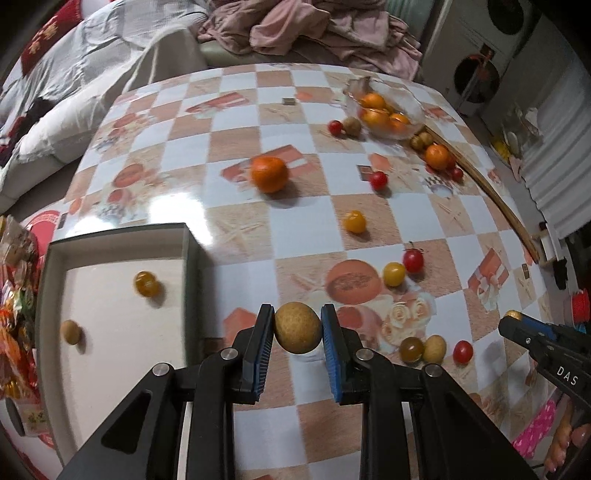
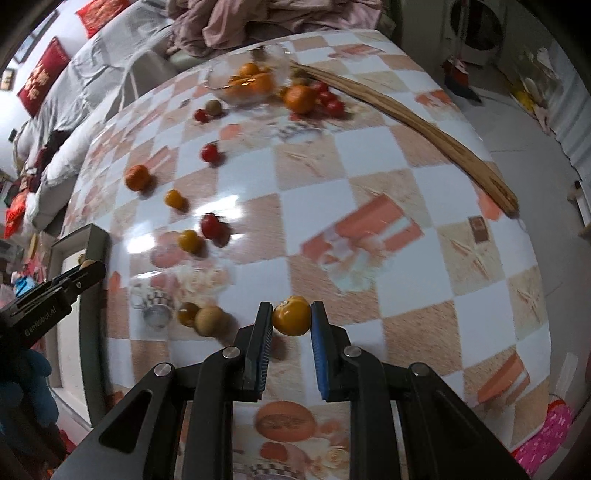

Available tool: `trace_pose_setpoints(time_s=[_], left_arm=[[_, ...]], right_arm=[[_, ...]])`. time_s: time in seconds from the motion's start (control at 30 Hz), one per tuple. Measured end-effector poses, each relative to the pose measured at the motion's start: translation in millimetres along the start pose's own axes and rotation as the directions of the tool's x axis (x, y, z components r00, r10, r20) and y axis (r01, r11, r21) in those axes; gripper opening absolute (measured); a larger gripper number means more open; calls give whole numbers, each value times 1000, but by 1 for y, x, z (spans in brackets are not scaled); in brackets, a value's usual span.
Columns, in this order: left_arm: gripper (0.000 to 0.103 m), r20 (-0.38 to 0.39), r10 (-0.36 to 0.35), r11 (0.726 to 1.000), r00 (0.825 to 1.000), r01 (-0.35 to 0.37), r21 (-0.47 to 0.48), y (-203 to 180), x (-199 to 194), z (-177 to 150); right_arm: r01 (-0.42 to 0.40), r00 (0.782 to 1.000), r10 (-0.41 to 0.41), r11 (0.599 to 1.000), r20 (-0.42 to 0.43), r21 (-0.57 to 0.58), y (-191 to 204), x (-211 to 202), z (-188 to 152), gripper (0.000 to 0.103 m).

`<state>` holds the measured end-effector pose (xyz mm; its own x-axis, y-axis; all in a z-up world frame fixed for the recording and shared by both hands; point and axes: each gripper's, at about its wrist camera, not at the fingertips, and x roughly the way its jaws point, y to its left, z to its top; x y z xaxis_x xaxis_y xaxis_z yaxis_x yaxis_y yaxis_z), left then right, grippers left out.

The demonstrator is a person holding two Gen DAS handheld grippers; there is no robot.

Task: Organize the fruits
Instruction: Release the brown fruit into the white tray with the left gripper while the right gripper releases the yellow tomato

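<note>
Holding fruit in both your grippers.
Left gripper [image 1: 297,328] jaws clamp a brown longan [image 1: 297,328]; right gripper [image 2: 291,316] jaws pinch a yellow tomato [image 2: 291,315].

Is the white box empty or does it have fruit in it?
Not empty. The white box holds a yellow tomato and a tan longan.

A glossy tabletop [image 1: 236,122] covered in an orange-and-white checkered oilcloth printed with gift boxes and melons. A long curved wooden stick [image 2: 424,125] lies along its right edge. Beyond the far edge, crumpled pink cloth [image 1: 306,29] is heaped beside a grey quilted blanket [image 1: 85,55] and red embroidered cushions [image 2: 44,79].
</note>
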<state>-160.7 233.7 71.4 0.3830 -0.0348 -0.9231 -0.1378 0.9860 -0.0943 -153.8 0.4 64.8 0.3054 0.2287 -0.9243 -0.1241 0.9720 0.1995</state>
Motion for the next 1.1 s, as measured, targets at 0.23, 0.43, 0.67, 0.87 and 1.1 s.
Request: trace_pose_setpoints(time_s=[0.23,0.43,0.67,0.87,1.1], left_arm=[[28,27,27,997,999,-25,-67,35,-15,-9],[28,42,64,989,997,-58,-139,72,-27,-21],[28,43,124,966,991,-111,-232,121,-38,-39],[28,12,182,935,983,-169,-313,165,-37,-61],[28,-45,221,903,974,-222,-367,201,-19,-84]], right_arm=[[-33,999,32,996,-8,-86,42,3,8,22],[-72,997,70,983,-19,-170,86,7,16,22],[-137,990,128,949,-52,-283,152,20,20,22],[-207,978,182,902,-102,-378,217,36,22,22],[-260,965,207,849,-163,-459,284,67,18,22]])
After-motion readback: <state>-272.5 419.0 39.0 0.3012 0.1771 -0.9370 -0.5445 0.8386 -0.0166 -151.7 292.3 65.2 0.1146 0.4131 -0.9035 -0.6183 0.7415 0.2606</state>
